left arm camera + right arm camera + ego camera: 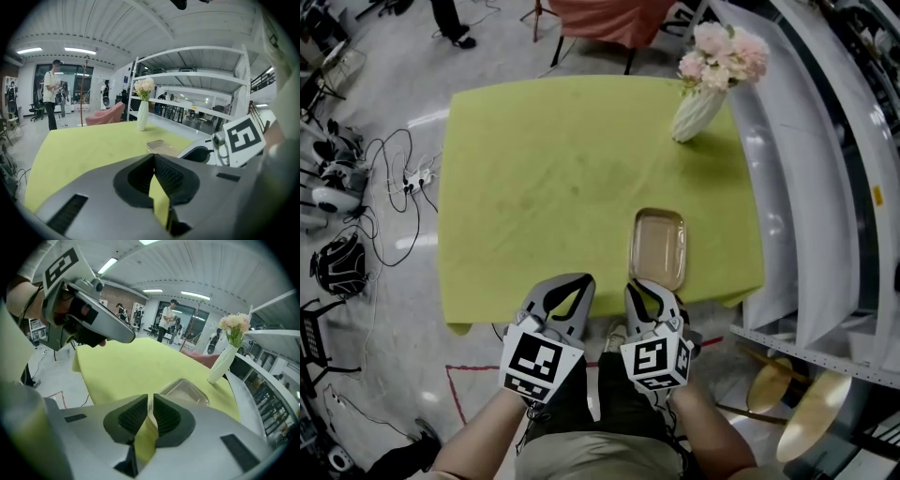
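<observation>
Two, fingers together: left gripper [579, 281], right gripper [636, 285], beside tray [657, 246].

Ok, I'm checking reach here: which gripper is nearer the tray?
Right. The right gripper sits just below the tray's near end in the head view. The left gripper is further left, clear of the tray.

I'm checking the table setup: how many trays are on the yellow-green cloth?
1. The clear tray lies on the cloth near its front right edge, just ahead of the right claw. None appears to be hidden.
</observation>
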The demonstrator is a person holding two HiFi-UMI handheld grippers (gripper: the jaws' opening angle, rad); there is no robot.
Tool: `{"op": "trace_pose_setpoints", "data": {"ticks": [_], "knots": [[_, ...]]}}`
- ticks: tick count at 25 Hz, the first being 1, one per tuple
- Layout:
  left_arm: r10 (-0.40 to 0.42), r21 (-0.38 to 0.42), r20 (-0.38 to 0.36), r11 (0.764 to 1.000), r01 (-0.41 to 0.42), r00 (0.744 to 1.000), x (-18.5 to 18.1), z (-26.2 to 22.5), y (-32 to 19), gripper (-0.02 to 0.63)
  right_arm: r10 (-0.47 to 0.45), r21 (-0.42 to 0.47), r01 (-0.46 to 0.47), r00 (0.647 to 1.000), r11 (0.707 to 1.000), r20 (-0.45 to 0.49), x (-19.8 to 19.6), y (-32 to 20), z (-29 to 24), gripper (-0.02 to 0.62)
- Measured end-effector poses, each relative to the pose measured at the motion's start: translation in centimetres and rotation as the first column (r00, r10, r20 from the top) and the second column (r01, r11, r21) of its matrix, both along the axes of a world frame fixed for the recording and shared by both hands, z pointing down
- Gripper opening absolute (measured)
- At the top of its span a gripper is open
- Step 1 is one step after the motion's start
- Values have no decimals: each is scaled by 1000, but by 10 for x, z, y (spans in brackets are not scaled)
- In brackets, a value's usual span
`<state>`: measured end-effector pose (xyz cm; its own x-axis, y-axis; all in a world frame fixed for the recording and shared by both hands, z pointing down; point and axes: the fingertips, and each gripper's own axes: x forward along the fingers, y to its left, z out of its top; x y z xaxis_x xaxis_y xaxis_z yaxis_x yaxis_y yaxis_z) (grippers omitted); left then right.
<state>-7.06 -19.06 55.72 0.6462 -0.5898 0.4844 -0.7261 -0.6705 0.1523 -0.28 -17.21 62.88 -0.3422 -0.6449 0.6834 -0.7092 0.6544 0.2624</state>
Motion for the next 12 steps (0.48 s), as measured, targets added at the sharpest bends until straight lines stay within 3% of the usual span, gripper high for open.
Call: {"op": "trace_pose_setpoints", "data": {"ticks": [5,12], "knots": [[29,-17,-2,999,-29,1000,11,9,4,6,11,-37,-6,989,999,147,-1,2,-11,31],[77,-71,-33,994,-79,996,35,26,9,9,36,-81,-10,947,997,320,-3,2,-24,23]]}}
